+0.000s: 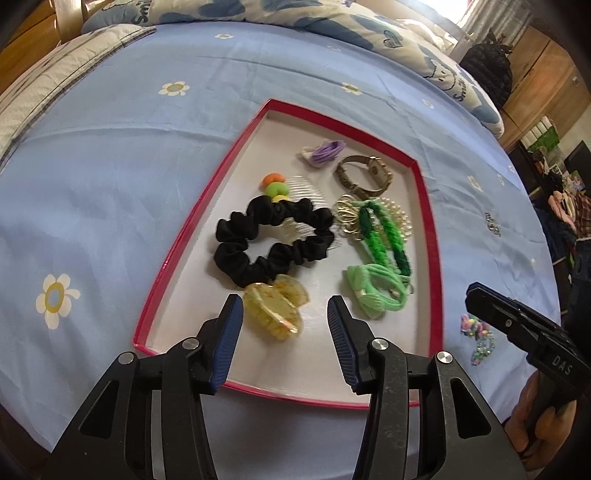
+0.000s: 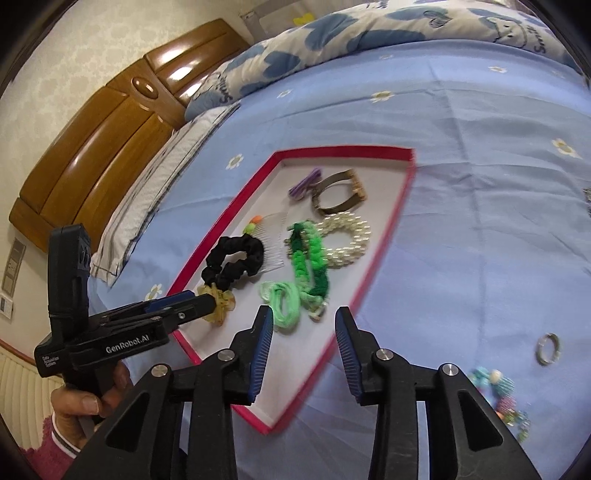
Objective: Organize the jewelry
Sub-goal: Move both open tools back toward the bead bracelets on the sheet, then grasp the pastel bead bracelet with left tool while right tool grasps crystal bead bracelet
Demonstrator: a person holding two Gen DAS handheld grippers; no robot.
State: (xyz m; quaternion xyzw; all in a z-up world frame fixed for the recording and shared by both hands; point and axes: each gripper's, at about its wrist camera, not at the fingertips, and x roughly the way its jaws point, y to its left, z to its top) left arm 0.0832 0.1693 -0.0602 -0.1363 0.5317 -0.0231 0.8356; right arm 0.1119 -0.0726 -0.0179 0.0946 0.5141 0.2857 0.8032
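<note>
A red-rimmed white tray (image 1: pixel 177 254) (image 2: pixel 388 236) lies on the blue bedsheet. In it are a black scrunchie (image 1: pixel 271 242) (image 2: pixel 234 260), a yellow claw clip (image 1: pixel 275 310) (image 2: pixel 221 304), green bands (image 1: pixel 376 291) (image 2: pixel 284 301), a green braided band (image 1: pixel 384 236), a comb (image 1: pixel 306 192), a purple hair tie (image 1: pixel 325 149), a watch (image 1: pixel 365 175) (image 2: pixel 338 192) and a pearl bracelet (image 2: pixel 351 240). My left gripper (image 1: pixel 284 317) is open, its fingers on either side of the claw clip. My right gripper (image 2: pixel 304 328) is open and empty over the tray's near corner.
A colourful beaded piece (image 1: pixel 476 338) (image 2: pixel 498 395) and a silver ring (image 2: pixel 548 349) lie on the sheet right of the tray. A patterned quilt (image 1: pixel 295 14) is bunched at the far side. A wooden headboard (image 2: pixel 110 122) stands at the left.
</note>
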